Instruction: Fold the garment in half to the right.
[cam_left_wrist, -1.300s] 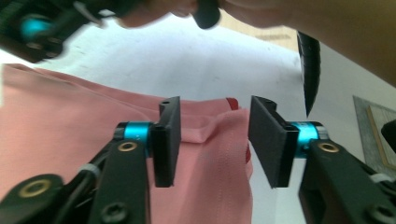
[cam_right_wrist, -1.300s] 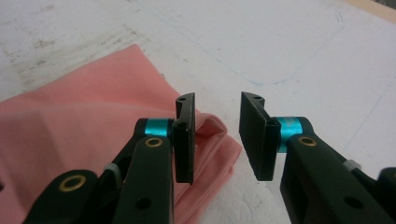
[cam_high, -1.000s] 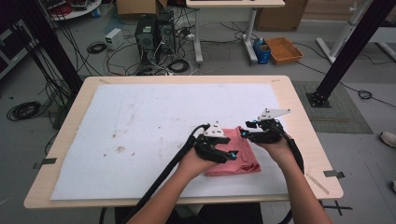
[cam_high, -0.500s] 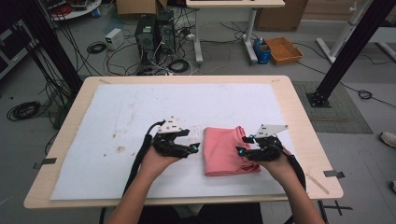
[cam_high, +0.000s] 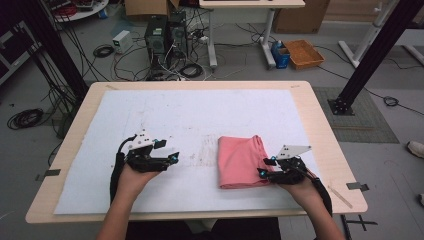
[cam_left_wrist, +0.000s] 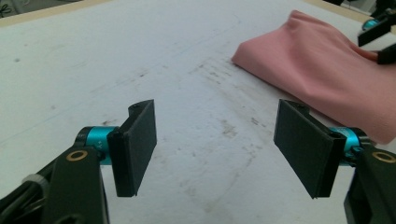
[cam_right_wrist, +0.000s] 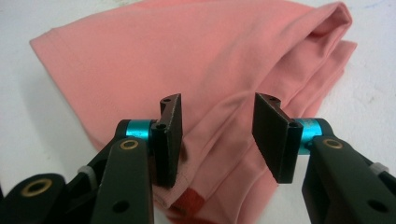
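The folded pink garment (cam_high: 240, 161) lies flat on the white sheet (cam_high: 165, 120) that covers the desk (cam_high: 320, 130), toward the person's right and near the front edge. In the right gripper view it reads as a knit shirt folded into several layers, with a stitched hem near the jaws and a darker red patch at the bottom edge.

The right claw (cam_right_wrist: 216, 140) sits at the garment's right edge; its jaws stand partly apart and have just been closing, with cloth lying under and between them, though the pads do not press it yet. The left claw (cam_left_wrist: 219, 149) hovers over bare sheet, well apart from the garment, jaws wide and empty after just opening.

The risk from here, as I judge it, is an uneven pinch: the right jaws may catch only the top layer, so a lift or drag would peel the fold open. With the left claw so far off, nothing steadies the far side, and a pull could slide the whole bundle or wrinkle the sheet.
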